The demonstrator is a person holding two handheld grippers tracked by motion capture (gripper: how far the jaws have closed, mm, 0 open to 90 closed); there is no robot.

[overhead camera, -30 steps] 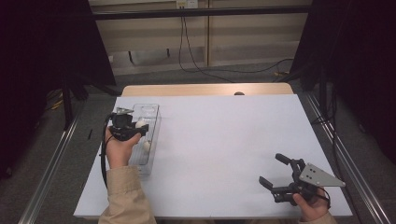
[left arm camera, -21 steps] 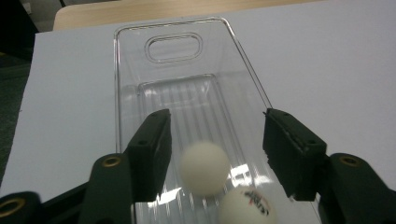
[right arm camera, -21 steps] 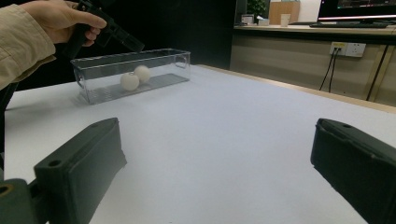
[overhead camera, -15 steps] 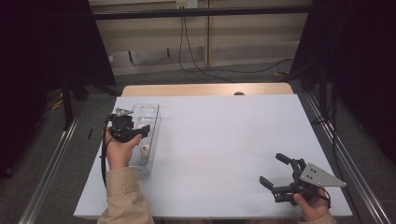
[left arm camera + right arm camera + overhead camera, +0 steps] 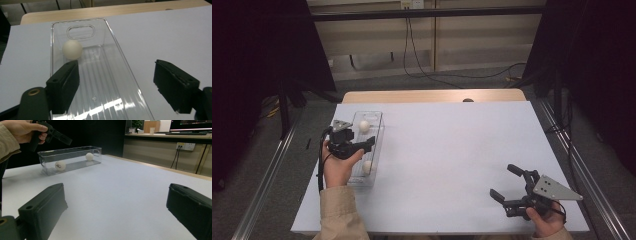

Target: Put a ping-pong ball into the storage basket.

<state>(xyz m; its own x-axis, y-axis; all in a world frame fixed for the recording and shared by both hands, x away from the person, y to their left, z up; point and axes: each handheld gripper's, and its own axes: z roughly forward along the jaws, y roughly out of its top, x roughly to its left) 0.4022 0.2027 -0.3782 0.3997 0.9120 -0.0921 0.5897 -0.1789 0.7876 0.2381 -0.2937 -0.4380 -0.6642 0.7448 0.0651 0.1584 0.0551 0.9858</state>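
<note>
Left gripper (image 5: 362,146) hangs over the clear plastic bin (image 5: 379,131) near the left edge of the table (image 5: 452,150), its jaws apart and just now opening, with nothing between them; the left gripper view looks down along them into the bin (image 5: 110,62), one jaw over the bin's floor and the other out past its long wall over the white tabletop. Two white balls lie inside the bin: the far ball (image 5: 364,125) rests toward the end nearest the table's back edge (just short of the handle cut-out in that end wall, as the left gripper view shows it (image 5: 72,49)), and the near ball (image 5: 367,166) sits toward the end closest to the person, beside the left hand (image 5: 338,167). From the right gripper view both balls show through the clear wall, the near ball (image 5: 60,165) bearing a small dark mark and the far ball (image 5: 89,156) plain. Right gripper (image 5: 508,186) is held low near the front right corner of the table, jaws wide apart and empty, pointed across the bare surface toward the bin.
</note>
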